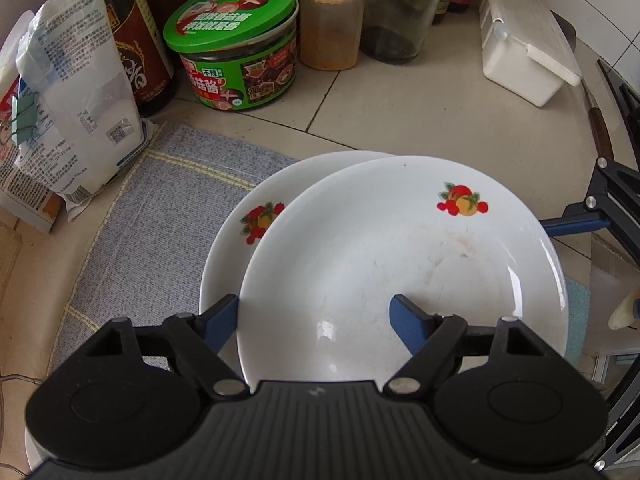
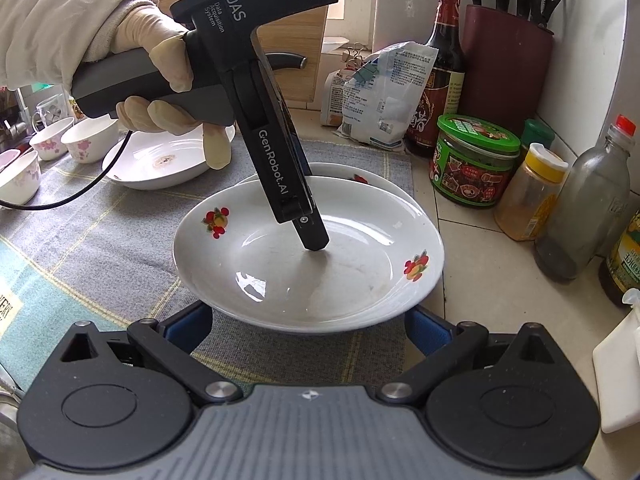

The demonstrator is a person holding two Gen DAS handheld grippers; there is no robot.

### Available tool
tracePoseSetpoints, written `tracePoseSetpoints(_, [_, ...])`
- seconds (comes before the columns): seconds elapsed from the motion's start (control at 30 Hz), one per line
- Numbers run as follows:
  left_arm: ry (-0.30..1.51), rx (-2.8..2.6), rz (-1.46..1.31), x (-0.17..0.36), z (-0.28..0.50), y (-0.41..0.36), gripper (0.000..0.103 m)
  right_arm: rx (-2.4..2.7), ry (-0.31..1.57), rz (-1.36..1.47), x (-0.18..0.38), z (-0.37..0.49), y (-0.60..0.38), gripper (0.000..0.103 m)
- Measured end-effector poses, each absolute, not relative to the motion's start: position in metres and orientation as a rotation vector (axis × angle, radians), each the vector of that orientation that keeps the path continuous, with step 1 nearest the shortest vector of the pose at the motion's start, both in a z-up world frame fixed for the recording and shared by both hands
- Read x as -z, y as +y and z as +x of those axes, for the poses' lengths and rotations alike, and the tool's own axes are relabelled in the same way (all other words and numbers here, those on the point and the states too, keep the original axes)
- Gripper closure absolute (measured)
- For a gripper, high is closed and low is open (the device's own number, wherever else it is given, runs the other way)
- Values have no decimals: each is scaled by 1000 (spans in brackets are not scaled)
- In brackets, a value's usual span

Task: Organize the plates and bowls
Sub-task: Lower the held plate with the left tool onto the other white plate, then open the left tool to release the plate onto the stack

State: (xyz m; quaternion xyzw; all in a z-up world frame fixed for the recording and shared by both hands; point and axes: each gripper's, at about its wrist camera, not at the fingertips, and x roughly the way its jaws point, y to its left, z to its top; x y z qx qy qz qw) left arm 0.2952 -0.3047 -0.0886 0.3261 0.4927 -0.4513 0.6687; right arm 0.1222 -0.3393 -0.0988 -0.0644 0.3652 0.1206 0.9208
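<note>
Nearest the left wrist lens, the left gripper [image 1: 316, 316] points steeply down with its jaws partly open, straddling the near rim of the top plate [image 1: 400, 264]. One blue pad sits just outside the rim and the other stands inside the dish. The pads are well apart and nothing is pinched between them. From the right wrist view, the tip of one finger [image 2: 316, 242] reaches the plate's inner floor.

This white plate carries small fruit prints and faint brownish smears. It rests tilted on a lower plate [image 1: 228, 264] of the same pattern, shifted toward the right so that the lower one shows as a crescent. Both lie on a grey-blue checked cloth [image 1: 152, 216] spread over the tiled worktop [image 1: 400, 120].

Low at the plate's opposite edge, the right gripper [image 2: 310, 328] has its jaws spread wide. Its blue pads disappear beneath the overhanging rim, so I cannot tell whether they touch it; they clamp nothing.

A gloved hand [image 2: 160, 68] holds the left tool's handle. Behind it a third plate [image 2: 160, 168] sits on the cloth, with small flowered bowls [image 2: 92, 140] just beyond.

Along the wall stand a clipped bag [image 1: 76, 112], a dark sauce bottle [image 1: 136, 52], a green-lidded jar [image 1: 236, 40], a yellow-capped spice jar [image 1: 330, 20], a white lidded box [image 1: 520, 40] and a dark red knife block [image 2: 504, 52].
</note>
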Motion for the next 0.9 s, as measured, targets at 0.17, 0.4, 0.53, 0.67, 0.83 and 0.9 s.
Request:
tracePoseSetpoints(0.17, [1082,1005,764,85,290,-303,22,-247,751,-136,98,121,-339,0])
tracePoseSetpoints(0.4, [1074,988,741,80,286,-297,21,-247,749,-138,97,120,-340,0])
tracePoseSetpoints(0.53, [1060,975,749,80,281,-294,21,-247,750,-138,96,119,-340,0])
tracePoseSetpoints(0.67, [1055,972,742,78,278,-292,21,-247,749,-139,96,119,-340,0])
tracePoseSetpoints(0.83, [1070,1008,722,77,271,-293,20,-249,757,-129,96,121,-340,0])
tracePoseSetpoints(0.9, [1061,1004,732,77,268,-294,21,-256,732,-118,93,120,-340,0])
